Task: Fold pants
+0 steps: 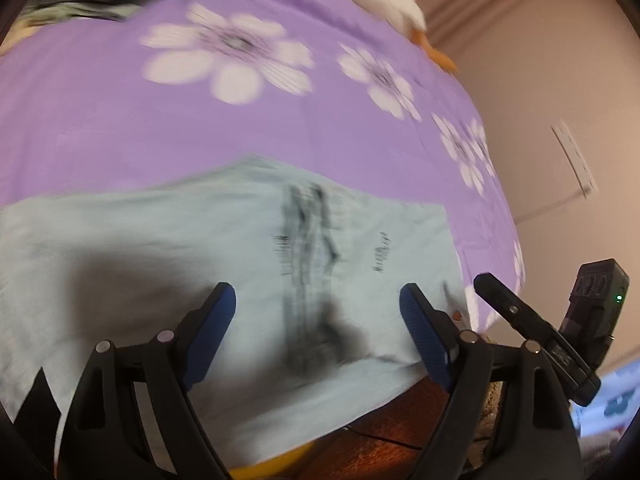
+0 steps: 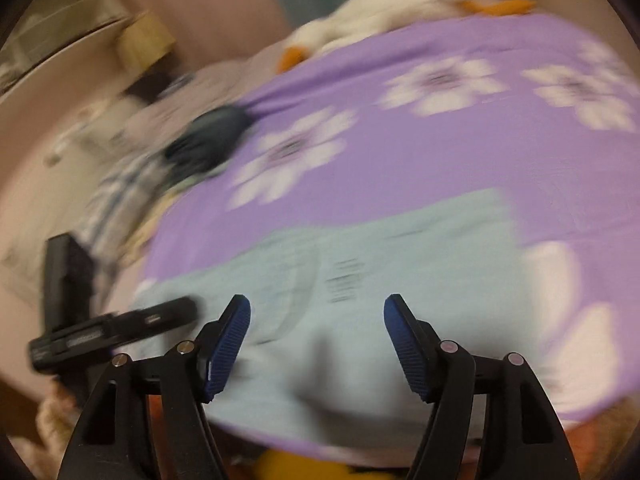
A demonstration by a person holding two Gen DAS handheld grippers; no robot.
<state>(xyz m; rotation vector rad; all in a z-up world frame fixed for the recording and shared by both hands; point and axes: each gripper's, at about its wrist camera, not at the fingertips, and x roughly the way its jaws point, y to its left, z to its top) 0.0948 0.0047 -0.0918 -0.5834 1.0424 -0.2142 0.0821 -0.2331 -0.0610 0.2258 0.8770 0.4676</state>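
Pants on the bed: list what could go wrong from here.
1. The light blue pants lie at the near edge of the purple floral sheet, part of them overhanging; a careless tug might slide them off.
2. Both views are blurred, so the open left gripper and open right gripper may pinch the sheet too.
3. The grippers sit close together and could collide.

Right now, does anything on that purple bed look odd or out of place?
Mostly no. The light blue pants lie flat on the purple flowered sheet, their near edge hanging slightly over the bed's side. A white stuffed duck lies at the far edge.
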